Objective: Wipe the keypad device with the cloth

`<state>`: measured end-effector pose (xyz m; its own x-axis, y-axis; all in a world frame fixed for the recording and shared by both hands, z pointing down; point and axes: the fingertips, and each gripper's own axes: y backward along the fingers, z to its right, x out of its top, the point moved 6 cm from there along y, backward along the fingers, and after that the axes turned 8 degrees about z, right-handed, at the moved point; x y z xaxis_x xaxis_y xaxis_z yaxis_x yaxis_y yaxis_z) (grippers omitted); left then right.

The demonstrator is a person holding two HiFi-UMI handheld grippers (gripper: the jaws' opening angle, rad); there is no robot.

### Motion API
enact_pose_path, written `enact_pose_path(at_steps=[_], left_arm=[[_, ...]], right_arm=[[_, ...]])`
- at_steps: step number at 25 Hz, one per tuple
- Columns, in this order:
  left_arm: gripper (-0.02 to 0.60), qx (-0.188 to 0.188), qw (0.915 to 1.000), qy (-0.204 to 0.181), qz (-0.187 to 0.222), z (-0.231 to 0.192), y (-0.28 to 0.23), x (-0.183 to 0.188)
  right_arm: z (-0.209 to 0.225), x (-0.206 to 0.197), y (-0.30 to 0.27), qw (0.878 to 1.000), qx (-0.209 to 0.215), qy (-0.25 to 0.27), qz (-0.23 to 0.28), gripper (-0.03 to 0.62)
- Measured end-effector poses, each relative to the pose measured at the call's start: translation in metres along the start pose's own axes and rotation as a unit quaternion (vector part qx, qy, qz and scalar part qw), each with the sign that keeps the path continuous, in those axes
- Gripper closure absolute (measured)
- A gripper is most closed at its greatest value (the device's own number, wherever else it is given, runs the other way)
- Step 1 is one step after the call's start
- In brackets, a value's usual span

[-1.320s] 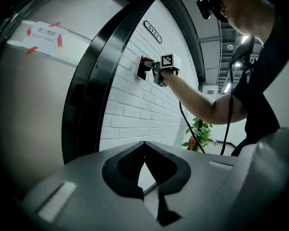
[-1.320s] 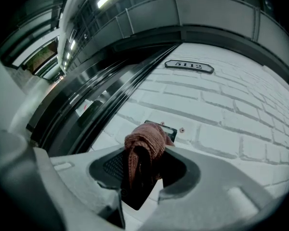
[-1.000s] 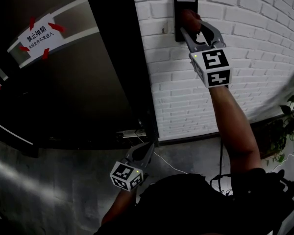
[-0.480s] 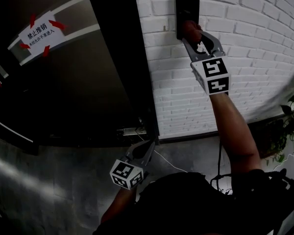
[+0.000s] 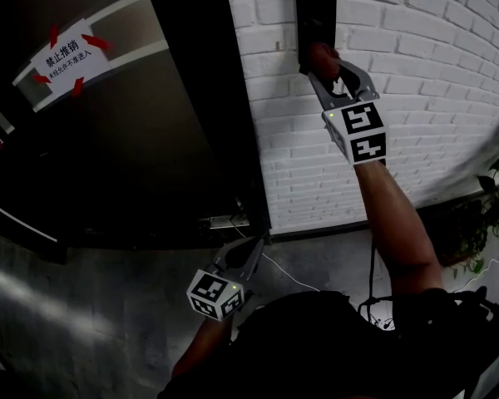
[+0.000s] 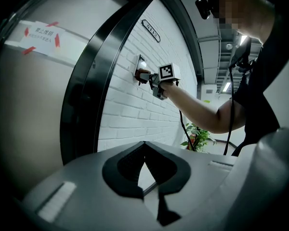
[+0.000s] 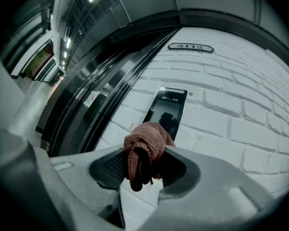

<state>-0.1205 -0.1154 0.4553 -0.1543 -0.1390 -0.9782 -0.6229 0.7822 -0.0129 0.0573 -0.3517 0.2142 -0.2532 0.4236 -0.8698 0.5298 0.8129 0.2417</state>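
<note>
Cloth (image 7: 145, 148) low on the keypad device (image 5: 316, 11)

The right gripper (image 5: 323, 63) clamps the bunched cloth against its lower part; the left gripper (image 5: 248, 260) hangs well below, jaws closed on nothing. A slack pinch could drop the cloth, so bare tips scrape the screen

On my head feed the brick wall (image 5: 432, 65) is painted white with thin grey mortar lines, and the keypad device (image 5: 315, 15) on it is glossy black. In the right gripper view the cloth (image 7: 145, 143) reads reddish-brown with a ribbed knit. The right gripper (image 7: 145, 154) has a pale grey body and black textured pads (image 7: 111, 165). The right marker cube (image 5: 364, 133) and the left marker cube (image 5: 216, 296) are white with black square patterns, and each shows a tiny green light. At upper left the door (image 5: 175, 123) is near black, with a white sign (image 5: 66, 56) bearing red arrows and dark print. The plant (image 5: 497, 194) at the right edge is green.
</note>
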Motion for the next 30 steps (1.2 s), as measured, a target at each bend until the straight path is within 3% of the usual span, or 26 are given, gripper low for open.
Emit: enact_pose_path(at_steps=[30], left_arm=[[0.565,0.000,0.9999,0.000,0.011,-0.007,0.021,0.004]], right_arm=[[-0.013,-0.021,0.009,0.998,0.012,-0.027,-0.056,0.447]])
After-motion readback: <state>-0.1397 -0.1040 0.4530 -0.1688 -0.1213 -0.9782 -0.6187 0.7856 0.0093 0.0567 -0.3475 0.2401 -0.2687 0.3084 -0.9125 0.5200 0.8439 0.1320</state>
